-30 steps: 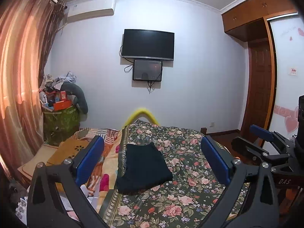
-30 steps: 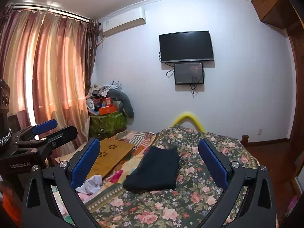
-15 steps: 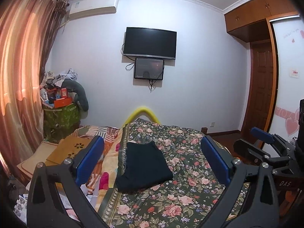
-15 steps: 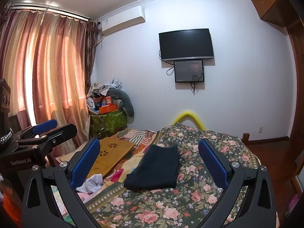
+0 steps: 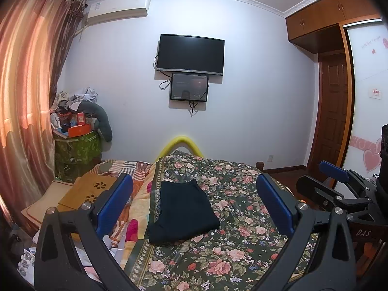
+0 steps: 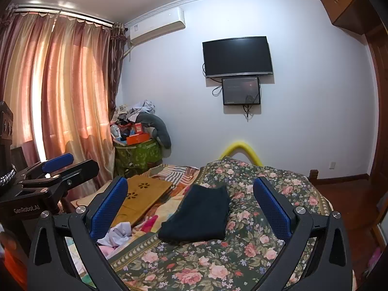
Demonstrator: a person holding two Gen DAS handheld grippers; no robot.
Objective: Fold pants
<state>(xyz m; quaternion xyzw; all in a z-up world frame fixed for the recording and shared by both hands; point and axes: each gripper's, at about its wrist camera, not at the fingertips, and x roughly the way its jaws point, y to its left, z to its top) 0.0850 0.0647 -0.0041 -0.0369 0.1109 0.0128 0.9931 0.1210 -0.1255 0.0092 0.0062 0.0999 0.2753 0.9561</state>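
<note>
Dark pants [image 5: 181,212] already down to a compact rectangle, lying flat on the floral bedspread [image 5: 242,230], toward its left side near the yellow border strip. Looks pretty much done, judging by the neat stack.

Left gripper [image 5: 194,206] up in the air and back from the bed, blue pads spread wide, nothing between them. Right gripper [image 6: 190,208] same deal, pads wide apart and empty, well clear of the cloth. Also visible off at the right edge of the left view, just hanging there.

Handling guess: soft, light, floppy fabric, several layers thick now, so bound to sag and slide apart if pinched by one corner only. Not slippery-looking, more of a matte knit. Best bet for any further fold or a move: pinch all layers together at the two near corners [image 6: 169,236], one per gripper, and lift evenly.

Wooden lap tray [image 6: 143,196] and crumpled clothes [image 6: 116,236] off to the left, not in the way.
</note>
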